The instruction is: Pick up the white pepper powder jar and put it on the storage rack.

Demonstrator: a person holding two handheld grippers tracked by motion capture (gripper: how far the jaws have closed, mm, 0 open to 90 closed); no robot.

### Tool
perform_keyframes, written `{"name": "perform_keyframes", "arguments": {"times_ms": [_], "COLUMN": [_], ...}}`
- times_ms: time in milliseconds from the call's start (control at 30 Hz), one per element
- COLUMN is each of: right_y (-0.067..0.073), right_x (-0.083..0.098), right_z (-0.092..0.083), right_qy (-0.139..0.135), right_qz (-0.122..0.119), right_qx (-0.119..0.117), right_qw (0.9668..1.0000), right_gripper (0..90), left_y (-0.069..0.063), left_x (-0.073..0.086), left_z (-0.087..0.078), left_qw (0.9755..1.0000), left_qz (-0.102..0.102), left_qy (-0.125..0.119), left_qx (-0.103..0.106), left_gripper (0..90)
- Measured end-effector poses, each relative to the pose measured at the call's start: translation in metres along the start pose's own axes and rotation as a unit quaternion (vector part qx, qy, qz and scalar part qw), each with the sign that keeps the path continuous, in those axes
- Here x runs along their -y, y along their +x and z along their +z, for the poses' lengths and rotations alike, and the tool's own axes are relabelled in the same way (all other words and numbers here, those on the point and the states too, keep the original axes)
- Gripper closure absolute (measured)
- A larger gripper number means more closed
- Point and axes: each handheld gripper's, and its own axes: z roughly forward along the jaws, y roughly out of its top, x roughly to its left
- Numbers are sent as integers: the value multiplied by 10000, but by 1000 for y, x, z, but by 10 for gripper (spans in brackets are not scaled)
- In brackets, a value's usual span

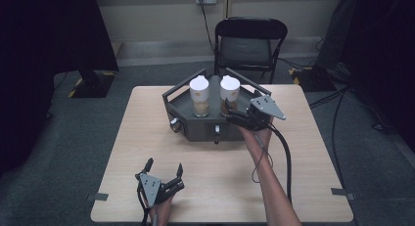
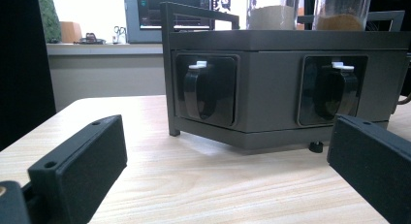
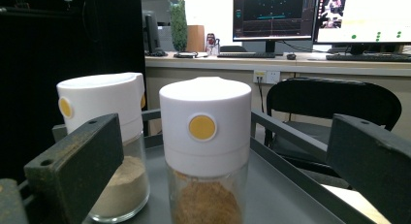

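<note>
— Where did the two jars stand?

— Upright, side by side on the dark tray [image 1: 182,104] at the far middle of the bench [image 1: 147,138]: the pale-powder jar [image 1: 199,96] on my left, the brown-powder jar [image 1: 229,95] on my right, both white-capped.

— And your jaws?

— My right gripper [image 1: 229,113] was at the tray's right front edge, jaws spread wide to either side of the brown-powder jar, gripping nothing. My left gripper [image 1: 164,166] sat low near the bench's front edge, jaws wide apart and empty, facing the tray's two black knobs [image 2: 205,90].
</note>
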Motion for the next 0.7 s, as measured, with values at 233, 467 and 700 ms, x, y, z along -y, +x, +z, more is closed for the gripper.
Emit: {"name": "perform_keyframes", "arguments": {"times_ms": [233,467,700], "right_y": [1,2,1], "right_x": [2,9,17], "right_z": [-16,-33,-50], "right_qy": [-71,-147,-196], "right_qz": [-49,-64,2], "right_qx": [-7,-32,18], "right_qw": [10000,9999,9998], "right_gripper": [0,0,0], "left_y": [0,0,0], "left_x": [0,0,0], "left_z": [0,0,0], "left_qw": [10000,10000,10000], "left_qz": [-6,-9,-8], "left_qy": [-5,-7,-8], "left_qx": [-1,0,-1], "left_gripper": [0,0,0]}}
